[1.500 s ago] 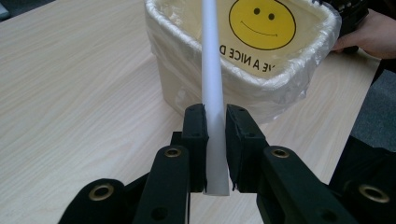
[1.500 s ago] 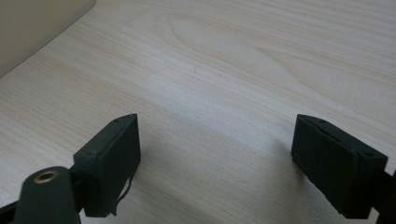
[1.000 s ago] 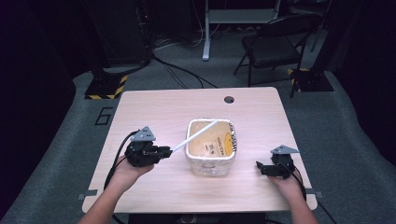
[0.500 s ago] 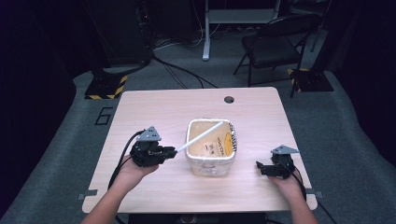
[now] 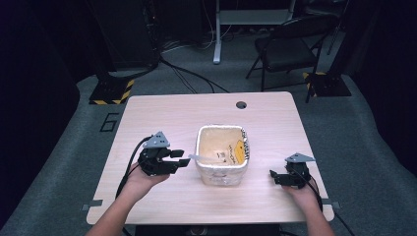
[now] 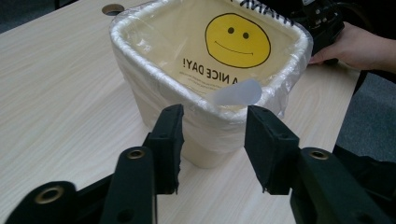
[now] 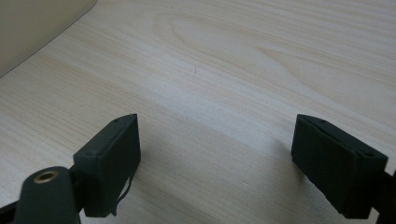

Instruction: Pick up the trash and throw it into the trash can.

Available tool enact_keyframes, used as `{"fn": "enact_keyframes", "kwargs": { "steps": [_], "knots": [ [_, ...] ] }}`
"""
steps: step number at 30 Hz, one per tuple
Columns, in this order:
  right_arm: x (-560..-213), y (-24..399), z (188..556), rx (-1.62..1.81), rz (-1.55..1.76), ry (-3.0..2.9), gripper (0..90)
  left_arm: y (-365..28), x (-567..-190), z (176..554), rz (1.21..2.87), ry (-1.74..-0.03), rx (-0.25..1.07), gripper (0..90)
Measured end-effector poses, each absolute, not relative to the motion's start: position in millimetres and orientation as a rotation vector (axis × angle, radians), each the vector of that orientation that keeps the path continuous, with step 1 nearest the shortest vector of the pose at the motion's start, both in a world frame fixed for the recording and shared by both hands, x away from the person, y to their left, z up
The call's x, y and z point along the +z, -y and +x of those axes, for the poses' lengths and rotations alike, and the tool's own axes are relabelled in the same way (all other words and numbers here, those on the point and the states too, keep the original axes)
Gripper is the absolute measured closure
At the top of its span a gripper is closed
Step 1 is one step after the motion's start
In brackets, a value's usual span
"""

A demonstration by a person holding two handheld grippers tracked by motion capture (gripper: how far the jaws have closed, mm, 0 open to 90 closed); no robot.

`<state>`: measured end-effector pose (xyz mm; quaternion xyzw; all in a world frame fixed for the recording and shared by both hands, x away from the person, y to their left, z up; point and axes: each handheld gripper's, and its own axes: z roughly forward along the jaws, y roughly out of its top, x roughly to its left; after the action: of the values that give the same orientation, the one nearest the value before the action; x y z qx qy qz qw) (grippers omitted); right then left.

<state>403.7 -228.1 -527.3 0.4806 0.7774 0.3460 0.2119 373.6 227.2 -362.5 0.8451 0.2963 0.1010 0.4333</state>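
Where left tool gapes, lined bin just ahead.

Left gripper: you have let go of the white strip, and your jaws now stand apart, just short of the bin.
White strip: it no longer slants up over the bin; it has dropped and lies low across the near-left rim.
Left hand: moved closer to the bin.
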Motion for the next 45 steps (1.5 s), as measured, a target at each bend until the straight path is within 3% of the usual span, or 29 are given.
{"fn": "enact_keyframes", "kwargs": {
  "steps": [5, 45],
  "knots": [
    [-527.3, 228.1, 403.7, 0.958, 1.335, -2.159, 14.9, -230.1, -365.5, 372.6, 2.097, -0.737, 0.261, 50.5],
    [-527.3, 228.1, 403.7, 0.958, 1.335, -2.159, 14.9, -285.5, -407.3, 390.3, 2.010, -0.958, 0.376, 46.1]
  ]
}}
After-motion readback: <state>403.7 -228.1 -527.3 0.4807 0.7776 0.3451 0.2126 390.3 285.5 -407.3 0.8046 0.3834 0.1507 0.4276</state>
